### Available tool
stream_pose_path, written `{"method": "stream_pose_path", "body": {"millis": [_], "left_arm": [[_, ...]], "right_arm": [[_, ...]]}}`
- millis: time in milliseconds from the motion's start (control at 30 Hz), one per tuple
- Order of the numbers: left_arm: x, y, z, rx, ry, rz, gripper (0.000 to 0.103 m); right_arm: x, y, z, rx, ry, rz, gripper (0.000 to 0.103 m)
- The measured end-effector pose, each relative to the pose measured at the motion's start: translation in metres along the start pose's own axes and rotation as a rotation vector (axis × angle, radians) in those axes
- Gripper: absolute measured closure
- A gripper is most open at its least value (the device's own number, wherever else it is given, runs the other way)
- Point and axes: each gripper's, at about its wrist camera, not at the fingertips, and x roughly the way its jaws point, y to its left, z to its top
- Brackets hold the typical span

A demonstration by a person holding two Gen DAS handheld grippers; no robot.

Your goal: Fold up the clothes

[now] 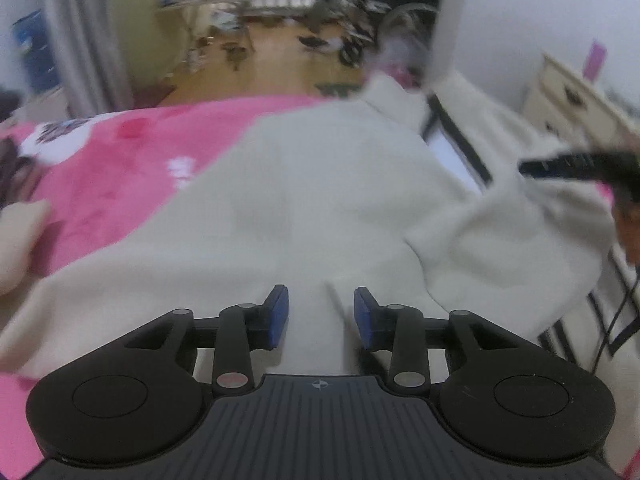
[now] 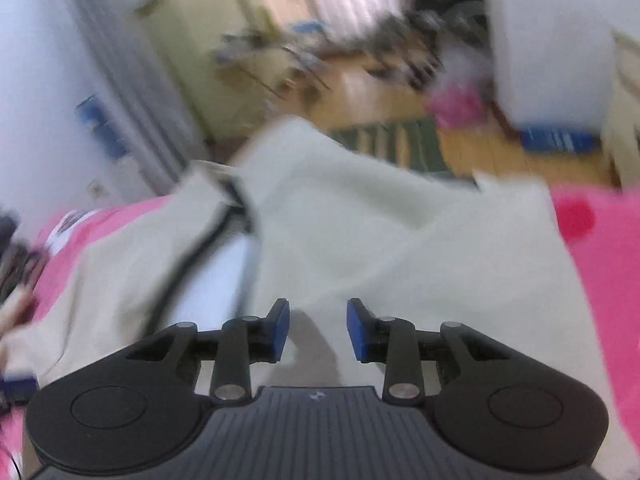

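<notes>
Parted left gripper (image 1: 321, 316) over cream garment (image 1: 312, 200) on pink bedspread (image 1: 120, 184).

My view: bed under fuzzy pink patterned blanket (image 1: 120, 184). Cream fleece garment with black trim (image 1: 320, 200) spread flat across it. Beige cushion-like thing (image 1: 20, 236) at blanket's left edge.

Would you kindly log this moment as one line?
left gripper: open, empty | right gripper: open, empty | cream garment: spread on pink blanket
</notes>
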Motion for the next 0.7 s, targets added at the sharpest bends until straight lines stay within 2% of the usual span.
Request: {"method": "stream_pose_path", "body": {"millis": [33, 133, 200, 267, 367, 400, 467, 567, 633, 700], "left_arm": [[-0.007, 0.009, -0.001, -0.034, 0.003, -0.001, 0.051], [-0.021, 0.037, -0.011, -0.160, 0.040, 0.002, 0.046], [-0.026, 0.056, -0.024, -0.250, 0.059, 0.023, 0.044], [-0.029, 0.076, -0.036, -0.348, 0.064, 0.080, 0.044], [-0.042, 0.101, -0.047, -0.439, -0.012, 0.194, 0.044], [-0.047, 0.108, -0.046, -0.433, -0.044, 0.240, 0.044], [-0.054, 0.114, -0.038, -0.375, -0.089, 0.298, 0.044], [-0.056, 0.110, -0.019, -0.183, -0.139, 0.400, 0.043], [-0.047, 0.104, -0.004, -0.020, -0.149, 0.461, 0.033], [-0.031, 0.102, 0.008, 0.099, -0.127, 0.519, 0.031]], "right_arm": [[-0.010, 0.016, -0.004, -0.036, -0.009, 0.065, 0.068], [-0.031, 0.066, -0.019, -0.138, -0.004, 0.266, 0.068], [-0.028, 0.102, -0.033, -0.241, 0.031, 0.366, 0.068], [-0.007, 0.136, -0.050, -0.342, 0.110, 0.393, 0.068], [0.039, 0.161, -0.074, -0.436, 0.206, 0.317, 0.067], [0.043, 0.163, -0.075, -0.426, 0.206, 0.309, 0.062], [0.047, 0.165, -0.070, -0.391, 0.205, 0.302, 0.061], [0.046, 0.164, -0.069, -0.397, 0.214, 0.309, 0.061], [0.040, 0.166, -0.073, -0.390, 0.213, 0.313, 0.061], [0.038, 0.168, -0.075, -0.382, 0.213, 0.310, 0.061]]}}
